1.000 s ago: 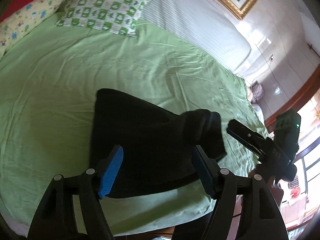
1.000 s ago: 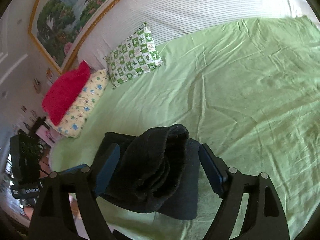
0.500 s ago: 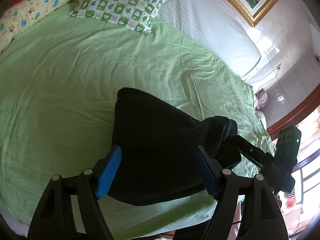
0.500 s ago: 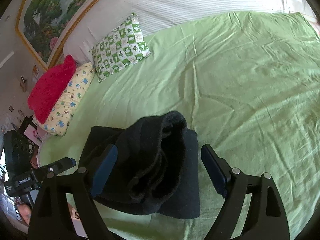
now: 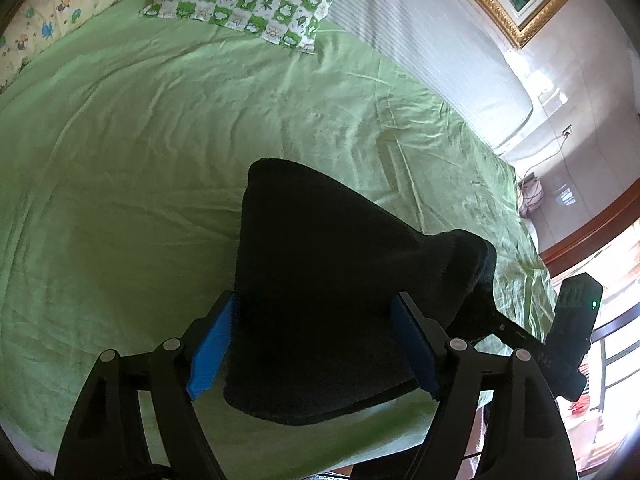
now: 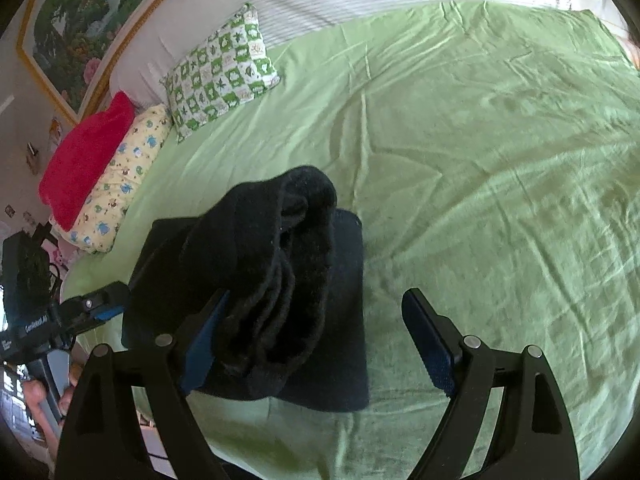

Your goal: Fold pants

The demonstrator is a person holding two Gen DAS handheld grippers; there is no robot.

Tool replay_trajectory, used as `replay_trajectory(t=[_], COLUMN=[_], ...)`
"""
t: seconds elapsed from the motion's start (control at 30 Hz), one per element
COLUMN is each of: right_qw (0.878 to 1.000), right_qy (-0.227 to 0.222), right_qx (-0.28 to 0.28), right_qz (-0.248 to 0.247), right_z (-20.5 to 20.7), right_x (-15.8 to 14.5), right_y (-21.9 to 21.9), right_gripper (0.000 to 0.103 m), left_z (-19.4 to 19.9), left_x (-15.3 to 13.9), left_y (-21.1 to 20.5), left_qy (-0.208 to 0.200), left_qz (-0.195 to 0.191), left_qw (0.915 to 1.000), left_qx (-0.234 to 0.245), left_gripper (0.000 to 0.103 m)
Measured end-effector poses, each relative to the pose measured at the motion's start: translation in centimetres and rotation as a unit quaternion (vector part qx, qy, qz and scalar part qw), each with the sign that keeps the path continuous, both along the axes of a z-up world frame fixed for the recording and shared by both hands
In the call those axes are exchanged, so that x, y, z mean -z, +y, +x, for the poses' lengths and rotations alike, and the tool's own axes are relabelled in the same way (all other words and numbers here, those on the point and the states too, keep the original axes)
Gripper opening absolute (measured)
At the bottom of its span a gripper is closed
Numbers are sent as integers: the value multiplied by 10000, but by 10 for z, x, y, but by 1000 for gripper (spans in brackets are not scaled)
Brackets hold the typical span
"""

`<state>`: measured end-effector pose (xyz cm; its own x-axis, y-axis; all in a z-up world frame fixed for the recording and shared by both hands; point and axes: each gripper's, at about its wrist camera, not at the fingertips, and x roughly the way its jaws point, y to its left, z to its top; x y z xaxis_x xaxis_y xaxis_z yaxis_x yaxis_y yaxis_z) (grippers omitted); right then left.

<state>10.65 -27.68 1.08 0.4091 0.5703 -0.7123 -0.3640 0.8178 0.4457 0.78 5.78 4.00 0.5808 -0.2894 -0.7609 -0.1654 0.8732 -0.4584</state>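
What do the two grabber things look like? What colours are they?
Both look alike. The left gripper and the right gripper are black plastic frames with triangle-shaped cutouts, silver round pins at the joints, and flat blue pads lining the insides of their fingers.

The dark folded pants (image 5: pixel 320 300) cover the green bedsheet (image 5: pixel 140 160) beneath them, and their raised fold hides the right gripper's fingertips in the left wrist view. The framed painting (image 6: pixel 76 20) is cut off by each picture's edge. The hand (image 6: pixel 38 396) at the lower left is only partly visible.
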Motion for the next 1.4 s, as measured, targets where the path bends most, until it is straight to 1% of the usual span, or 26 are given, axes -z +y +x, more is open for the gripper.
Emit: replay_trajectory(t=[0.4,0.43,0.47,0.5,0.6,0.7,0.8,0.83,0.87,0.9,1.07,1.17,1.2,1.23,1.3,1.4], right_qw=[10000,9999,9999,9999,9995,9990,9974,9967,9951,9943,9933,9926,9924,9920,9901,9886], right_qy=[-24,-20,-14,7,75,169,384,441,527,579,578,604,613,629,716,768], right_qx=[-65,-78,-96,-141,-307,-376,-359,-366,-402,-392,-415,-396,-385,-366,-320,-293], right_qz=[-64,-68,-65,-32,81,198,489,576,729,805,908,972,999,1032,1164,1265], right_z=[-4,-4,-4,-4,-3,-1,2,2,3,4,4,5,5,5,7,9], right_x=[10,10,10,10,9,14,22,23,25,26,28,29,30,30,34,36], right_y=[-9,-9,-8,-7,-2,-1,-5,-6,-7,-8,-8,-9,-9,-10,-11,-12], right_gripper=[85,85,82,77,68,67,66,65,61,61,61,61,61,61,61,61], left_z=[12,13,15,15,20,22,24,24,24,25,27,31,33,34,38,41], left_x=[20,23,26,28,35,40,42,43,43,43,44,45,45,45,44,45], left_y=[1,1,1,2,3,3,2,2,1,1,-2,-2,-3,-3,-3,-4], left_qy=[252,280,312,336,405,429,429,419,409,399,366,357,350,347,325,288], left_qz=[-81,-97,-117,-136,-240,-249,-200,-180,-152,-123,-82,-187,-242,-277,-265,-270], left_qw=[9996,9996,9994,9993,9989,9988,9989,9989,9990,9991,9993,9992,9991,9990,9991,9991], left_qx=[16,14,4,-9,-33,-52,-50,-50,-47,-40,-35,-7,19,42,72,143], left_gripper=[80,80,80,80,80,82,83,83,83,83,83,79,76,75,73,65])
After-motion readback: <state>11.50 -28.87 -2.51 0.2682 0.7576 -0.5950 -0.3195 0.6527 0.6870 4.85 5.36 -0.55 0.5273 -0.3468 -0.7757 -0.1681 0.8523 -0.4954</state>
